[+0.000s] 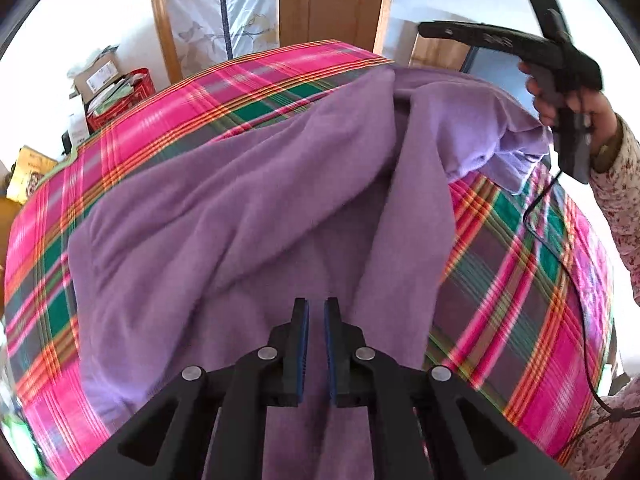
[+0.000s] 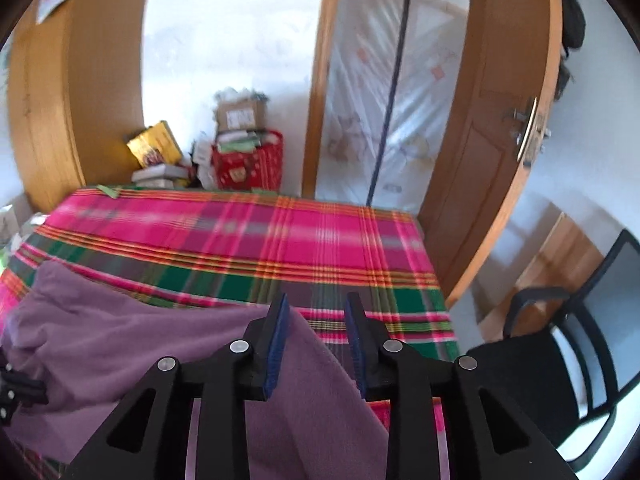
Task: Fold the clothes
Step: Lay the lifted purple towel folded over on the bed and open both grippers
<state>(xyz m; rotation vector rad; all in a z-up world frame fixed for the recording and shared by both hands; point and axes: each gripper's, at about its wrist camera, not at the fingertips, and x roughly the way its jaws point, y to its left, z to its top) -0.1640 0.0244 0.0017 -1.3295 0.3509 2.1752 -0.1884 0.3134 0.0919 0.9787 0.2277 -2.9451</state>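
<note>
Both hand-held grippers hang loose-jawed over a purple fleece garment on a plaid bed.

The left hand-held gripper (image 1: 316, 308) tilts steeply down at the purple fleece garment (image 1: 240, 216), its blue pads (image 1: 304, 344) parted by a narrow slit with nothing pinched between them. The right hand-held gripper (image 2: 316, 304) points at a shallower downward slant, jaws clearly apart; a fold of the garment lies beneath the gap, and the pads do not press on it. In the left wrist view a hand (image 1: 572, 108) in a floral sleeve (image 1: 620, 184) holds that right tool raised beside the garment's bunched far edge. The garment sprawls rumpled across the pink-and-green plaid bedspread (image 2: 240, 240), with a wooden door (image 2: 492, 140) beyond it.
</note>
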